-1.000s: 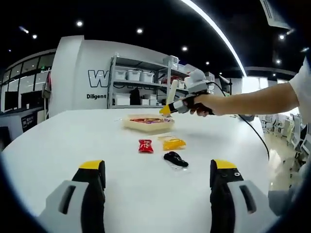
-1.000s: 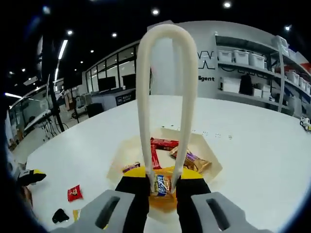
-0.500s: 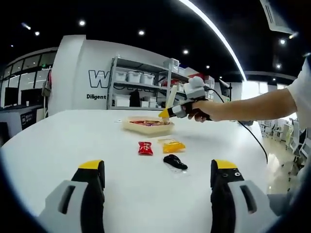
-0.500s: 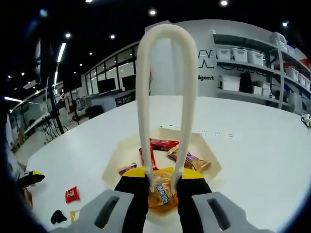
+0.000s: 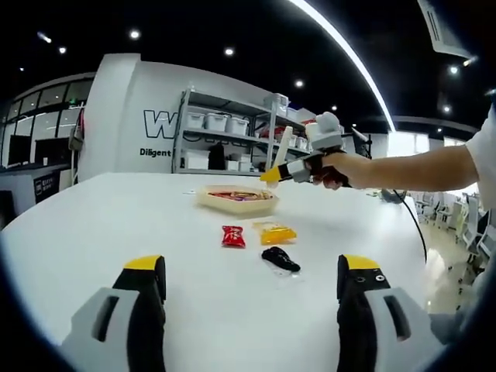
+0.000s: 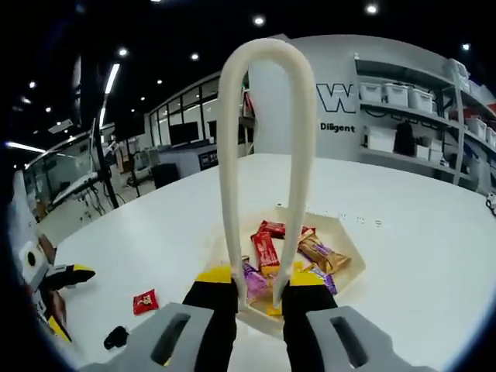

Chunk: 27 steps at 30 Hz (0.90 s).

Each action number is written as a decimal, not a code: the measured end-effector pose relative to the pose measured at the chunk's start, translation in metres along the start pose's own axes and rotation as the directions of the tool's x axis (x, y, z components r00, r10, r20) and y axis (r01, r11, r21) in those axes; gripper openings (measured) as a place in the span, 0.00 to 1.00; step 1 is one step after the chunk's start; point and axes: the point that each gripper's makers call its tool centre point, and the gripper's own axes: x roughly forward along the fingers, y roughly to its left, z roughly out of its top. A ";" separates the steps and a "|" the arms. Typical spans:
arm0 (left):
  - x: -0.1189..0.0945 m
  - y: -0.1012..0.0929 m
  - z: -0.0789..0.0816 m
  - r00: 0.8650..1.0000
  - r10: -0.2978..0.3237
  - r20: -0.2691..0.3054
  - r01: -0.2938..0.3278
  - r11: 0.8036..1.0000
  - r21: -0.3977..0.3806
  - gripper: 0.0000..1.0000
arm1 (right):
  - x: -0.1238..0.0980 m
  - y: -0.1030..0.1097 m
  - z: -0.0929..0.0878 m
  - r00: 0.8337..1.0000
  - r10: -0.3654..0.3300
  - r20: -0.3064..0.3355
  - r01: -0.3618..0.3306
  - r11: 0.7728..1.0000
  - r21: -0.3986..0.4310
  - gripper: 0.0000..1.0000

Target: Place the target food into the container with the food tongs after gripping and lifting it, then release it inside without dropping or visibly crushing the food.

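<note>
R fingers [image 6: 260, 298] pinch tongs [image 6: 266, 155] above tray [image 6: 349, 267]; L fingers [image 5: 249, 298] spread, low over table [image 5: 116, 225].

The cream tongs [image 6: 266, 155] stand upright over the pale tray [image 6: 353, 267], tips close together with nothing visible between them. Wrapped snacks [image 6: 265, 252] lie in the tray. Three more packets [image 5: 277, 233] lie on the table.
</note>
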 end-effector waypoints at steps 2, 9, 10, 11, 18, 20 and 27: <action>0.000 0.000 0.001 1.000 0.000 0.004 0.000 1.000 -0.004 0.89 | -0.002 0.010 -0.001 1.000 0.026 -0.002 -0.026 1.000 -0.001 0.16; 0.000 0.000 0.000 1.000 0.010 -0.002 -0.010 1.000 0.013 0.89 | -0.015 0.059 -0.011 0.993 0.117 -0.009 -0.117 0.993 0.003 0.16; 0.000 0.001 -0.001 1.000 0.011 -0.003 -0.011 1.000 0.014 0.89 | -0.016 0.069 -0.013 0.990 0.138 -0.013 -0.138 0.990 0.003 0.16; -0.001 0.001 0.000 1.000 0.012 -0.003 -0.012 1.000 0.015 0.89 | -0.016 0.075 -0.014 0.989 0.146 -0.014 -0.146 0.989 -0.005 0.16; -0.002 0.005 0.001 1.000 0.027 0.001 -0.027 1.000 0.010 0.87 | -0.023 0.121 -0.025 0.980 0.197 -0.032 -0.200 0.975 -0.100 0.16; -0.002 0.005 0.001 1.000 0.027 0.001 -0.027 1.000 0.014 0.87 | -0.023 0.128 -0.029 0.979 0.198 -0.045 -0.203 0.965 -0.167 0.17; -0.002 0.005 0.001 1.000 0.024 -0.002 -0.024 1.000 0.003 0.85 | -0.025 0.158 -0.051 0.970 0.231 -0.071 -0.240 0.956 -0.169 0.17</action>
